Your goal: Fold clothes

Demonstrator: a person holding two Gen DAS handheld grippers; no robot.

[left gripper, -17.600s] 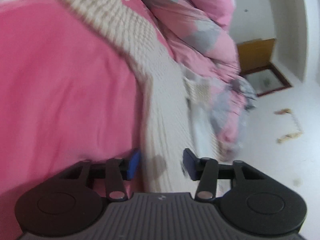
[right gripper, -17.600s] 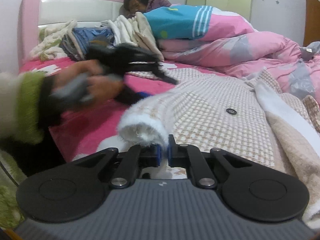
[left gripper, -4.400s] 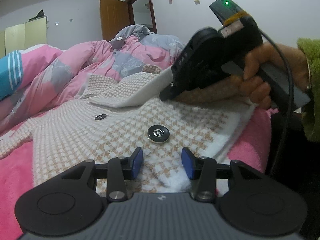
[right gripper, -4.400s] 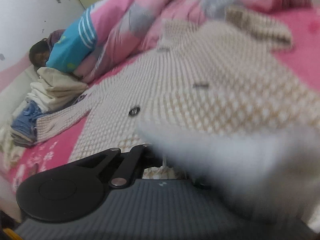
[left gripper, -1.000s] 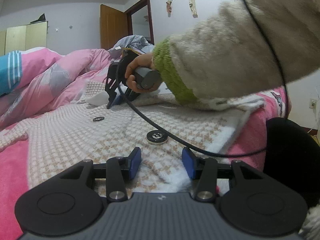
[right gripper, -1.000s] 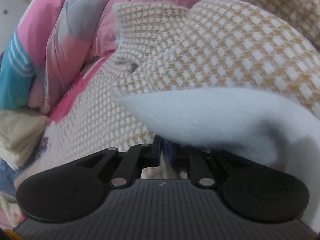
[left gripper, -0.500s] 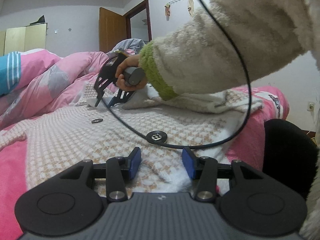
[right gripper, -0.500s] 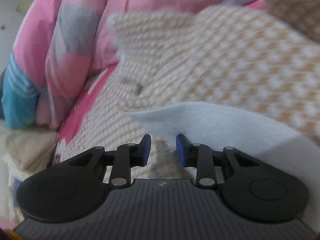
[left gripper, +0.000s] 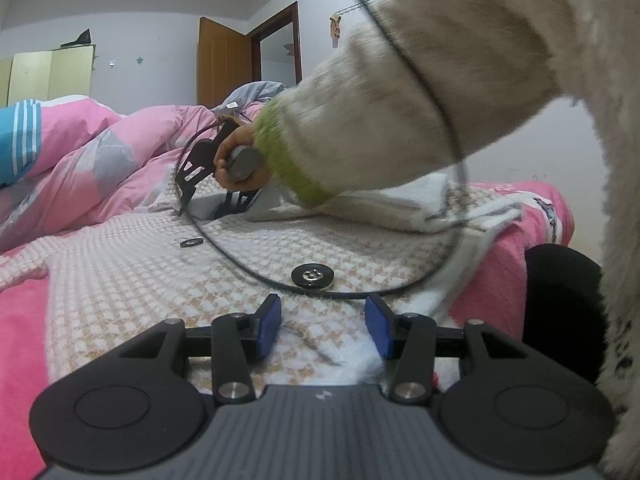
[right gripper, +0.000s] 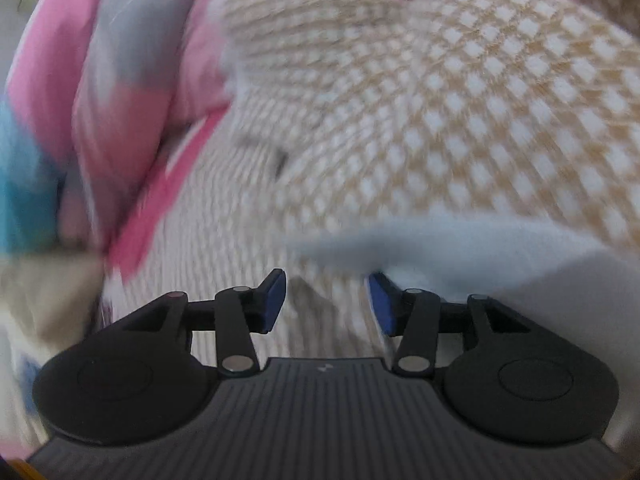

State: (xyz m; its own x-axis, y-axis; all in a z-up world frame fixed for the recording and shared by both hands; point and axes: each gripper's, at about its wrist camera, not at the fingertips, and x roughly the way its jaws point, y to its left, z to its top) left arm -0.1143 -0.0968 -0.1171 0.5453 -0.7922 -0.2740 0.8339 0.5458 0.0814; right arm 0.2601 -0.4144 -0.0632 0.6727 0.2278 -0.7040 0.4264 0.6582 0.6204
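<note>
Cardigan (left gripper: 168, 276), a checked knit with white fleece lining, lay spread on the pink bed (left gripper: 20, 320), reaching from ahead of the left fingers to the duvet (left gripper: 100, 172) beyond. Left gripper (left gripper: 322, 330): fingers apart, empty, low over the hem; a large button (left gripper: 312, 276) just ahead of the tips, a smaller button (left gripper: 191, 243) further ahead and left. A black cable (left gripper: 248, 268) trailed across the knit between them.

Right gripper (right gripper: 326, 300): fingers apart, clamped on nothing; a turned-back flap (right gripper: 440, 248) showing its white lining lay over the right fingertip.

Handling, as judged: thick, soft and limp, moderately heavy for a garment; it should drape and sag, not slip. The fleece edge or hem looks the best hold; buttons to be avoided.

Left view alone showed the person's hand (left gripper: 236, 160) on the right gripper, the sleeve (left gripper: 400, 112) and the room's door. Right view, blurred, alone showed the folded-over panel close up.
</note>
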